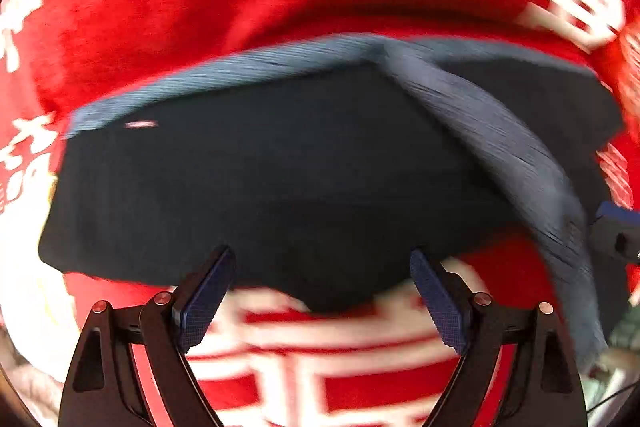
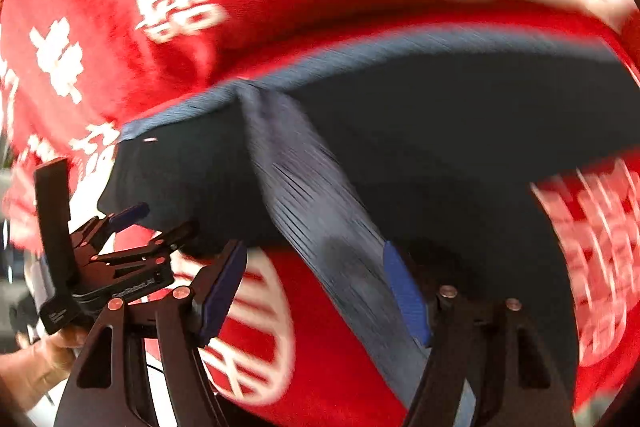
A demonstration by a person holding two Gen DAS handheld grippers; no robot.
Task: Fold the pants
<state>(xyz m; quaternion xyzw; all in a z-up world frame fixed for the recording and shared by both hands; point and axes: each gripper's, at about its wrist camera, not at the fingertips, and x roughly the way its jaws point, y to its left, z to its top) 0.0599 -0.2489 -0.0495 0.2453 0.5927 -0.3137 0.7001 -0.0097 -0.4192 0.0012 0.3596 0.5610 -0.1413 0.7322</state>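
Both sets of open jaws hover just above the dark pants.

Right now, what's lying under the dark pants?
The dark pants lie on a red cloth with white characters, which shows all around them. A ribbed blue-grey band crosses over the pants. Whatever is beneath the red cloth is covered and can't be seen.
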